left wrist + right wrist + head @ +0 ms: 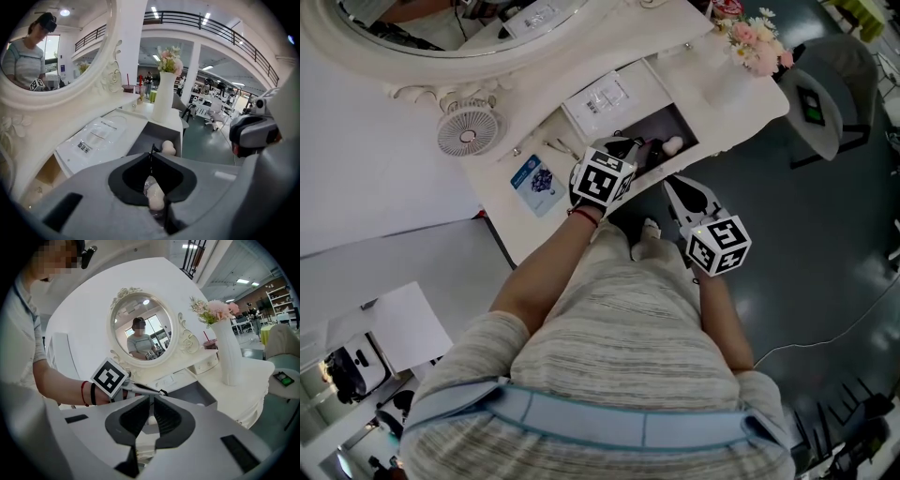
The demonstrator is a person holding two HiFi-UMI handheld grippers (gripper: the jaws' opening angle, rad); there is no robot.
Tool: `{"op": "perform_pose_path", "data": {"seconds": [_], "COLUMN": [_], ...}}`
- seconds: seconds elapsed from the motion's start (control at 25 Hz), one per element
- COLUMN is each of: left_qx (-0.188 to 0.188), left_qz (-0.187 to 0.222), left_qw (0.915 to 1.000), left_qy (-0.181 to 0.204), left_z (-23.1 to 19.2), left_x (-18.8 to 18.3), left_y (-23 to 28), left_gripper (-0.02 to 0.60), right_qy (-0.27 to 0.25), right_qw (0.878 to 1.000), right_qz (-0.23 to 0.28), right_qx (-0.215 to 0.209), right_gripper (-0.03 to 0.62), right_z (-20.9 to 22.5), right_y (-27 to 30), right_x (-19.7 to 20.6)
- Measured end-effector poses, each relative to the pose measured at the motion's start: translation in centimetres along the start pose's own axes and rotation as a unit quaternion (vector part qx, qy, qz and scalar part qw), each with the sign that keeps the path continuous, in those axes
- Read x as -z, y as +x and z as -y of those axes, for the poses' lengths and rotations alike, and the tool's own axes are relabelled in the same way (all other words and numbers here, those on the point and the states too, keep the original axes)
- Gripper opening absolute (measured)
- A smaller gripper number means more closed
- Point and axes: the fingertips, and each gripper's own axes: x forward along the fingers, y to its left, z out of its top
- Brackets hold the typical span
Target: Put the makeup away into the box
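At box [649,127], left gripper [152,157] fingers clamp pale makeup item [154,194], hidden in head view; right gripper [151,400] fingers closed, empty

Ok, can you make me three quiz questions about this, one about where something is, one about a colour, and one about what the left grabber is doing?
1. Where is the egg-shaped sponge?
A. on the floor
B. in the open grey box
C. on a chair

2. What colour are most of the flowers in the white vase?
A. blue
B. orange
C. pink

3. What is the left gripper doing?
A. shut on a pale wrapped item
B. wide open and empty
C. shut on a hairbrush

Answers:
1 B, the sponge lies at the box's far end.
2 C, the blooms are mostly pink.
3 A, the jaws close round the pale item in clear wrap.
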Motion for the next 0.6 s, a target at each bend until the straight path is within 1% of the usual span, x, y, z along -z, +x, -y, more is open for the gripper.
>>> {"op": "perform_pose_path", "data": {"seconds": [0.24, 0.44, 0.6], "left_qx": [0.021, 0.021, 0.022], "left_qz": [-0.026, -0.048, -0.056], "left_qw": [0.9994, 0.9984, 0.9979], "left_qy": [0.009, 0.022, 0.025], "left_z": [0.6, 0.3, 0.1], "left_x": [0.9, 1.5, 1.9], "left_y": [1.7, 3.0, 3.8], "left_gripper": [0.031, 0.031, 0.031], "right_qy": [0.005, 0.007, 0.009], "right_qw": [1.0, 1.0, 1.0], "right_qz": [0.001, 0.001, 0.001], "right_qx": [0.011, 0.017, 0.02], "right_gripper": [0.011, 0.011, 0.011], "right_z": [0.5, 0.7, 0.7], "right_y": [-0.6, -0.8, -1.0], "right_x": [0.2, 0.4, 0.5]}}
